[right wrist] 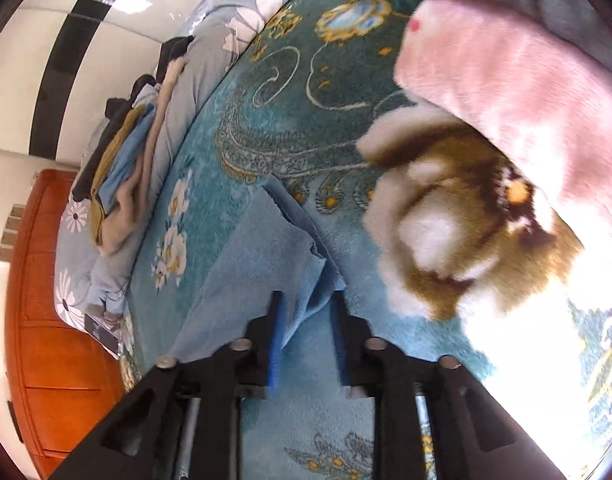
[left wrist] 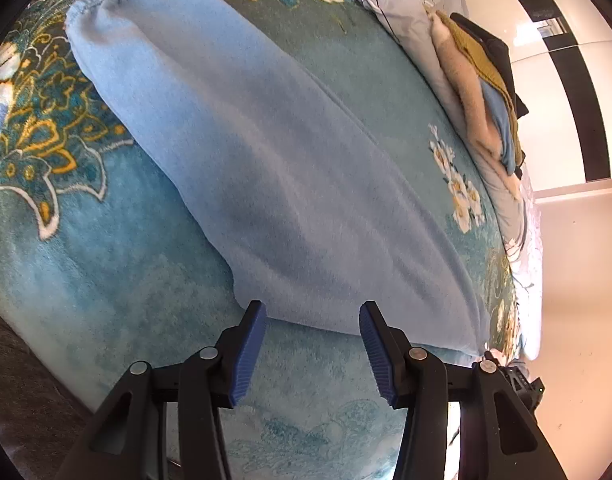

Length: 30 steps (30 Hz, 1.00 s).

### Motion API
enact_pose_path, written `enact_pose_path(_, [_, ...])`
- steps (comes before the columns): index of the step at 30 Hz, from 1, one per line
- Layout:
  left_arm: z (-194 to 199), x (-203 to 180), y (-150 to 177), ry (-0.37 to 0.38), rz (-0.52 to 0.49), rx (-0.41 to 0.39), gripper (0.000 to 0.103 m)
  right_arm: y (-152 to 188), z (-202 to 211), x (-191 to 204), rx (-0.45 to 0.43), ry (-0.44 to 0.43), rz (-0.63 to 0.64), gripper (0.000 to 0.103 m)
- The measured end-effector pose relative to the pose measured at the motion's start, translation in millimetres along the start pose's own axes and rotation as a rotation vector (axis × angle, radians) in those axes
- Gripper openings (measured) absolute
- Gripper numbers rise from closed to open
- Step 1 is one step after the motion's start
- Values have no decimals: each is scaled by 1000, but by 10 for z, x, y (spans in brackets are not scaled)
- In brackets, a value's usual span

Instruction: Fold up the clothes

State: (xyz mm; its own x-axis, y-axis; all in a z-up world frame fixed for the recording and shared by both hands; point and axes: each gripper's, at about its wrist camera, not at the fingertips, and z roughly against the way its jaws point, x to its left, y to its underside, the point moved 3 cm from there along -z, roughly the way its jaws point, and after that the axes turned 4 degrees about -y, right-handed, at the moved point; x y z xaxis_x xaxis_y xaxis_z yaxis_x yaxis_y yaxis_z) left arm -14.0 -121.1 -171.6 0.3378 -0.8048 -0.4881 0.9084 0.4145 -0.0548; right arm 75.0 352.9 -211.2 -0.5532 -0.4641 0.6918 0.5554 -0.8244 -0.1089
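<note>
A light blue fleece garment [left wrist: 274,168] with an elastic band at its far end lies stretched out on the teal patterned blanket [left wrist: 86,264]. My left gripper [left wrist: 312,312] is open, its blue pads just at the garment's near edge. In the right wrist view a corner of the same blue garment [right wrist: 266,248] lies between the fingers of my right gripper [right wrist: 308,300], which is open with a narrow gap, its tips at the cloth's edge.
A stack of folded clothes [left wrist: 486,92] lies at the bed's far side; it also shows in the right wrist view [right wrist: 126,168]. A brown and white plush toy [right wrist: 458,232] and a pink plush item [right wrist: 526,92] lie close on the right. An orange wooden cabinet [right wrist: 46,320] stands beside the bed.
</note>
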Motion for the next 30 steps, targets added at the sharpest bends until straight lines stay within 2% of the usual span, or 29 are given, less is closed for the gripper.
enact_pose_path(2, [-31,-12,14,-2,-4,8,53,22,-44,-79,15,-41,-45,35])
enact_pose_path(8, [-48,6,19,-11,2,7,53,-10,-236,-63,-37,-103,-116,35])
enact_pose_path(10, [-26,11,3,-7,6,-3,53,-29,-263,-38,-53,-110,-124,29])
enact_pose_path(11, [-17,9,-5,-3,8,-9,53,-40,-257,-19,-58,-112,-127,13])
enact_pose_path(12, [-13,3,-13,3,8,-11,53,-52,-250,-1,-63,-115,-130,9])
enact_pose_path(14, [-10,-10,-32,16,5,-12,53,-76,-236,36,-72,-119,-136,8])
enact_pose_path(16, [-19,-22,-43,26,2,-11,53,-103,-142,224,-84,-125,-90,7])
enact_pose_path(18, [-17,4,-58,36,11,-12,53,-105,-31,529,-93,-126,11,7])
enact_pose_path(21, [40,130,-114,56,51,-30,53,29,133,1236,-104,-103,261,7])
enact_pose_path(25, [213,444,-220,92,150,-84,53,545,34,2160,-50,-77,585,7])
enact_pose_path(30, [445,831,-346,111,247,-162,53,1315,-474,2853,46,-48,845,7])
